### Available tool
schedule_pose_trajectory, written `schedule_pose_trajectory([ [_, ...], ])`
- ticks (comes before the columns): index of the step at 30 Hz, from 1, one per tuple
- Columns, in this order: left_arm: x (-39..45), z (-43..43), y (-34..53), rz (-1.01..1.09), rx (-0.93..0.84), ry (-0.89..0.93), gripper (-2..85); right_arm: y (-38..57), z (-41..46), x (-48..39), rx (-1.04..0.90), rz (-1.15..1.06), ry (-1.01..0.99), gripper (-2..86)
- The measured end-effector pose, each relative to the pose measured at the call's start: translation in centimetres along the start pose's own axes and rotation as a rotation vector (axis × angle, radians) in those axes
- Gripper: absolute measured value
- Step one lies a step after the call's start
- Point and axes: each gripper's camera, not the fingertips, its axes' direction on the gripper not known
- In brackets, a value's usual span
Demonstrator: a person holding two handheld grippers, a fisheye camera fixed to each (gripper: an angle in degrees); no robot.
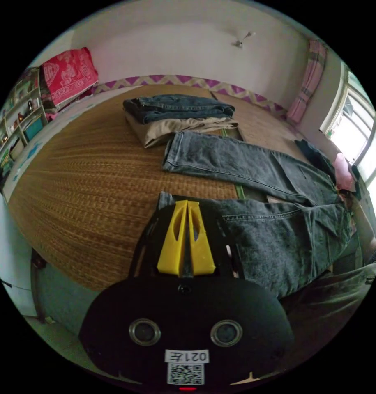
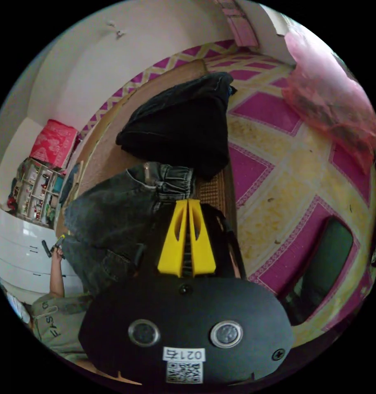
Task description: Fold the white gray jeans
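1. The gray jeans (image 1: 253,172) lie spread on the woven mat (image 1: 93,184). Their long axis runs from the hems near the folded stack across to the waist at my right side, and one leg lies beyond the other as the left gripper view has it.
2. My left gripper (image 1: 187,204) sits at the hem of the nearer leg, yellow fingers (image 1: 173,238) brought together with no gap showing. The hem lies right at their tips, but I cannot tell whether cloth is pinched between them.
3. My right gripper (image 2: 187,202) is at the other end, at the gathered waistband (image 2: 167,180), fingers likewise closed up. Whether they have hold of the denim I cannot tell either.
4. So each hand has one end of the nearer leg. I judge the fold will turn on carrying that side over the far leg.
5. The denim is washed gray, thick, lightly creased, and lies mostly flat.
6. Beyond the hems sits a stack of folded trousers (image 1: 179,113). In the right gripper view a dark folded garment (image 2: 183,123) lies just past the waistband.
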Motion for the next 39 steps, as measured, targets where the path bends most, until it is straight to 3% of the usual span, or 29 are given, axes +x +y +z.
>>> schedule_pose_trajectory([
  [6,0.1,0.3,-0.9,-0.001,-0.022,0.029,-0.9,3.1,0.4,1.1,0.103,0.039,-0.031,-0.2],
  [13,1.1,-1.5,-3.3,0.013,0.144,0.065,-1.0,10.0,-2.1,-0.1,0.184,-0.023,-0.156,0.9],
  [20,1.5,2.5,-9.0,-0.013,0.108,0.028,-0.9,16.4,-1.8,-2.9,0.199,-0.091,-0.120,0.7],
  [23,0.9,5.3,-10.4,-0.008,-0.016,-0.099,-0.9,19.2,-1.4,-3.7,0.207,-0.094,-0.135,0.6],
  [25,-0.4,5.8,-10.6,-0.028,-0.053,-0.051,-0.9,21.4,-0.9,-4.1,0.209,-0.083,-0.170,0.7],
  [30,-1.8,4.1,-9.2,-0.139,-0.002,-0.027,-0.9,25.1,-0.1,-4.9,0.222,-0.081,-0.258,1.3],
  [34,-2.3,-1.5,-5.8,-0.097,0.184,0.168,-0.9,27.6,0.7,-6.2,0.220,-0.119,-0.301,3.7],
  [39,-2.0,-7.1,0.5,-0.145,0.133,0.176,-0.1,30.5,1.2,-7.6,0.233,-0.100,-0.221,6.0],
])
